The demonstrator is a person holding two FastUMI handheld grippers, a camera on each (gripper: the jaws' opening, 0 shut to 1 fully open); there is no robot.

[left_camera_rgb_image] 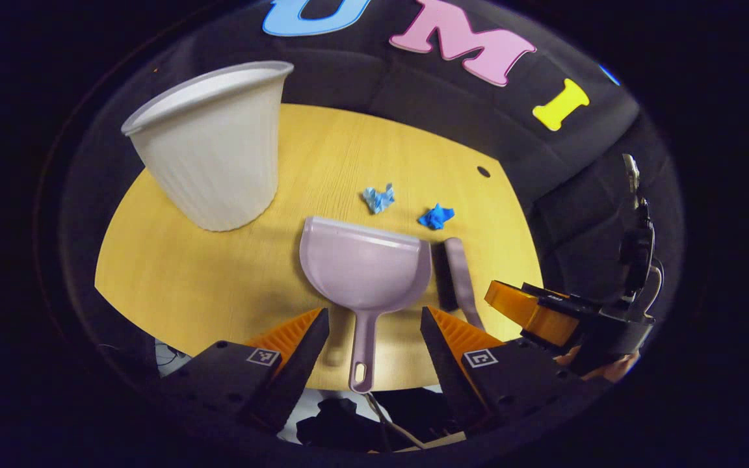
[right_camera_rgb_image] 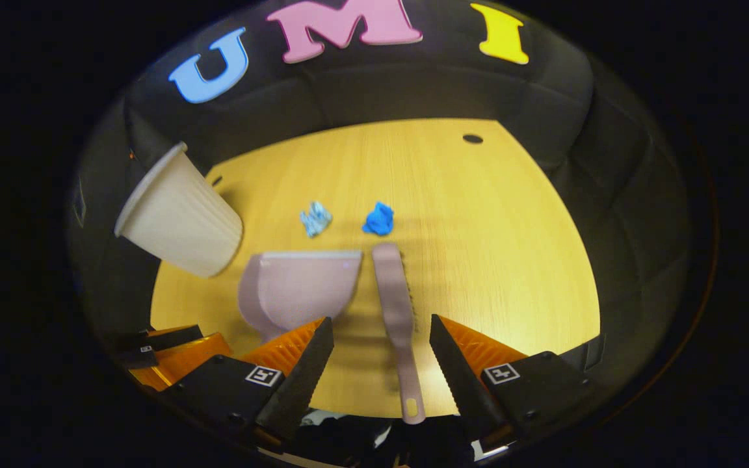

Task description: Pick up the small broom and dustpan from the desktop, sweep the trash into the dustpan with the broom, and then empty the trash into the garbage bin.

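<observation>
A pale lilac dustpan (left_camera_rgb_image: 363, 270) (right_camera_rgb_image: 300, 283) lies flat on the wooden desktop (left_camera_rgb_image: 218, 286) with its handle toward me. My left gripper (left_camera_rgb_image: 374, 338) hangs open above that handle, touching nothing. Right of the dustpan lies the lilac small broom (right_camera_rgb_image: 395, 305) (left_camera_rgb_image: 456, 276), handle toward me. My right gripper (right_camera_rgb_image: 381, 348) stands open over the broom's handle, fingers apart on either side. Two bits of trash lie beyond: a light blue crumpled scrap (left_camera_rgb_image: 378, 198) (right_camera_rgb_image: 315, 219) and a darker blue wad (left_camera_rgb_image: 436, 216) (right_camera_rgb_image: 379, 218). The white ribbed garbage bin (left_camera_rgb_image: 215, 146) (right_camera_rgb_image: 176, 211) stands at the left.
The other gripper (left_camera_rgb_image: 543, 312) and the hand holding it appear at the right of the left gripper view. A small dark hole (right_camera_rgb_image: 472, 138) marks the desktop's far right. The desk's near edge runs just under both grippers, with dark clutter and cables below it.
</observation>
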